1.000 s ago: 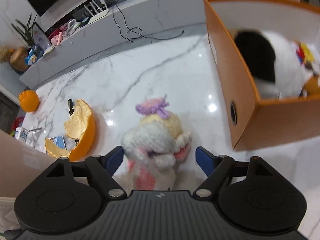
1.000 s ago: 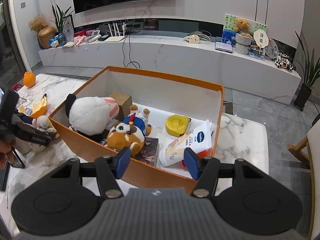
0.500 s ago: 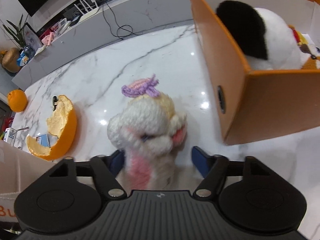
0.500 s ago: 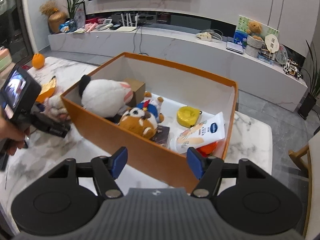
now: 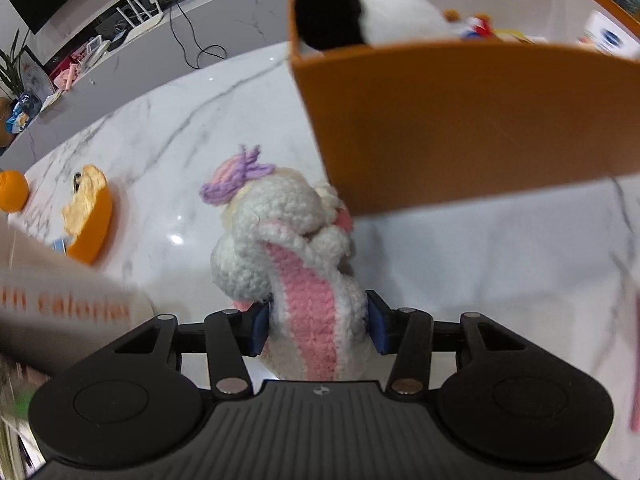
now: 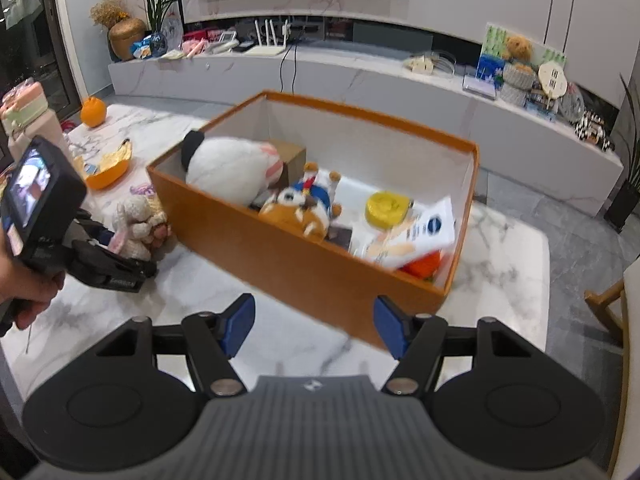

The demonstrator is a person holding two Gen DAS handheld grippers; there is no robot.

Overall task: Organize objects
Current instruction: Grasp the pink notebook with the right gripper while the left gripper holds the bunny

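My left gripper (image 5: 318, 328) is shut on a crocheted white and pink bunny (image 5: 288, 256) with a purple bow, held just left of the orange box (image 5: 460, 120). In the right wrist view the bunny (image 6: 136, 220) sits in the left gripper (image 6: 120, 240) beside the box's (image 6: 304, 264) near left corner. The box holds a black and white plush (image 6: 232, 168), a small bear toy (image 6: 304, 208), a yellow round item (image 6: 386, 208) and a white tube (image 6: 416, 232). My right gripper (image 6: 314, 326) is open and empty in front of the box.
A pomelo peel half (image 5: 88, 216) and a whole orange fruit (image 5: 12, 190) lie on the marble table (image 5: 168, 128) to the left. A printed carton (image 5: 60, 308) is close at the left. A chair (image 6: 608, 312) stands at the right.
My left gripper closed on the bunny and brought it toward the box's corner. My right gripper pulled back a little and shifted left.
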